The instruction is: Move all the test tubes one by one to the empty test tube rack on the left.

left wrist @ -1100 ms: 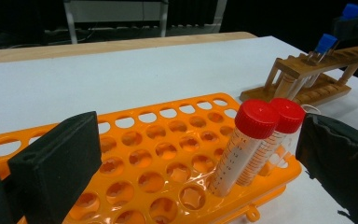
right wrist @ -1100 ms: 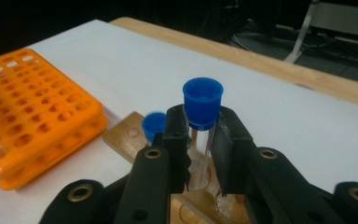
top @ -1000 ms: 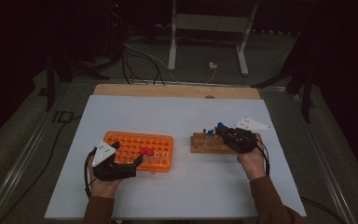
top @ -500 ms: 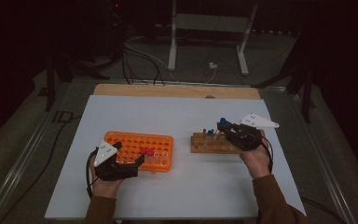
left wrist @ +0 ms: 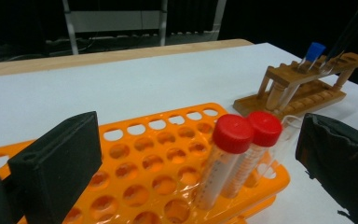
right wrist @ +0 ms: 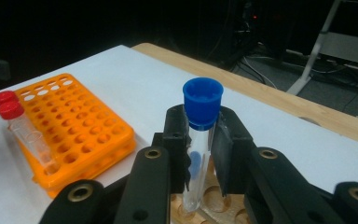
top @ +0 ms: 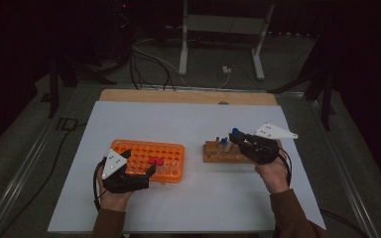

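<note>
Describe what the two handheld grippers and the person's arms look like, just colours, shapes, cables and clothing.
Both tools are black. The left gripper and right gripper each carry a pale three-cornered plate with small dark dots on top, and a thin black cable trails from each. In the right gripper view the linkage arms show brass-coloured pivot rings. The left gripper's pads are thick, matte black blocks. The person wears brown sleeves.

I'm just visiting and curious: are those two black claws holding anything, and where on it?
The right gripper clamps a clear blue-capped tube on its upper body, just under the cap. The left gripper is open, holding nothing.
</note>
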`<state>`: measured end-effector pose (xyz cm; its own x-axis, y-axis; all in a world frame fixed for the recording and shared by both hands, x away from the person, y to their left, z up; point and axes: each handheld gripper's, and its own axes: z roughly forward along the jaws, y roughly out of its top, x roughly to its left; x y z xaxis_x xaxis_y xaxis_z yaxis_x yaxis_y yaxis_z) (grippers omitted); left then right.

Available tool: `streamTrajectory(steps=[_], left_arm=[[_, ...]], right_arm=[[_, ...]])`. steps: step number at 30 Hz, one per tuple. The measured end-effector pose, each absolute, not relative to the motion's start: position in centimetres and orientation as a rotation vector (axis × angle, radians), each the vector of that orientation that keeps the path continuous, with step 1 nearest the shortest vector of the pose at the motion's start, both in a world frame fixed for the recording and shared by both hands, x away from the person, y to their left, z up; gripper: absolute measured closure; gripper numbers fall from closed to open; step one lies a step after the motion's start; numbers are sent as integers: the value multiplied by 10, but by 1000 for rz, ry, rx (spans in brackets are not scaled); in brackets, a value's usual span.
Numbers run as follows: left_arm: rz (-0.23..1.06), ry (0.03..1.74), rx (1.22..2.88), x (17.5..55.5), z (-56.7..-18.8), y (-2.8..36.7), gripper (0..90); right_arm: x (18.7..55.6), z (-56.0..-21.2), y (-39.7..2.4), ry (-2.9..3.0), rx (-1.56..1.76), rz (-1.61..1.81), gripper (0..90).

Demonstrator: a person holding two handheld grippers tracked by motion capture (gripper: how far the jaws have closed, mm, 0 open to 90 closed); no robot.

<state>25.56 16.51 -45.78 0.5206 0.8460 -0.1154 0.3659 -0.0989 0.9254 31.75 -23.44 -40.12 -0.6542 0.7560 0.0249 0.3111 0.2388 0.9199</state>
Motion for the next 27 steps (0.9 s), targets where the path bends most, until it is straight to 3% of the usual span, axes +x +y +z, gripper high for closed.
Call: streamTrajectory(steps=[27], left_arm=[[564, 841, 1780, 258, -431, 75, 43]], right_arm=[[301, -402, -191, 2254, 920, 1536, 768]])
